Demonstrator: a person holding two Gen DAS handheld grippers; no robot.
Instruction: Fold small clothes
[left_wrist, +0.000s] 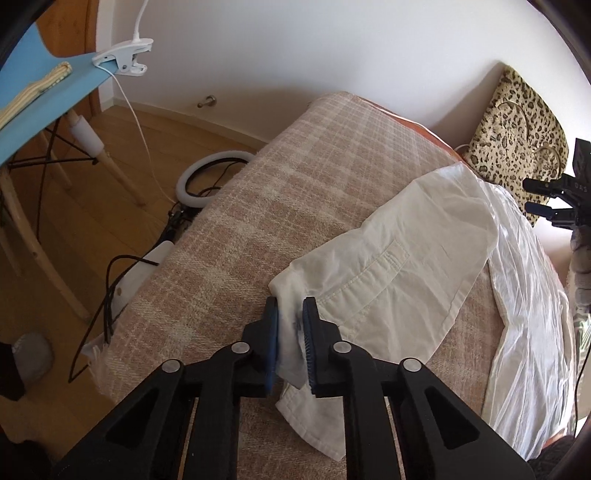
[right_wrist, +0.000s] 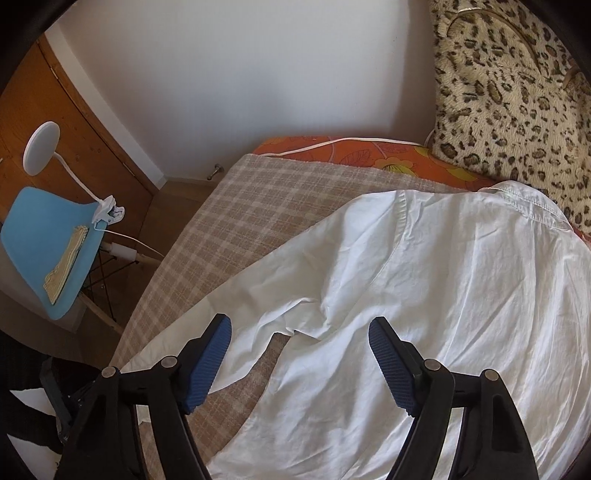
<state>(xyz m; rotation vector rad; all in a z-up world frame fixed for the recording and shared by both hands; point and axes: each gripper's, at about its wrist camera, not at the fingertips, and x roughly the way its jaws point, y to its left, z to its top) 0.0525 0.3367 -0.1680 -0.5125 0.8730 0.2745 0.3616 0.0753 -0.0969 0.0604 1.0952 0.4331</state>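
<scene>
Left gripper (left_wrist: 290, 314) is pinched shut on the cuff end of the white shirt's sleeve (left_wrist: 388, 266), near the left edge of the plaid-covered bed (left_wrist: 258, 177), while the right gripper (right_wrist: 299, 328) hangs with its jaws wide apart, nothing between its pads, above the shirt's body beside the underarm. White shirt (right_wrist: 443, 277) lies spread flat across the bed, collar toward the leopard-print cushion (right_wrist: 517, 92) at the far edge. Folding looks barely begun: one sleeve is gripped but not yet laid over, and every body fold appears left to do
</scene>
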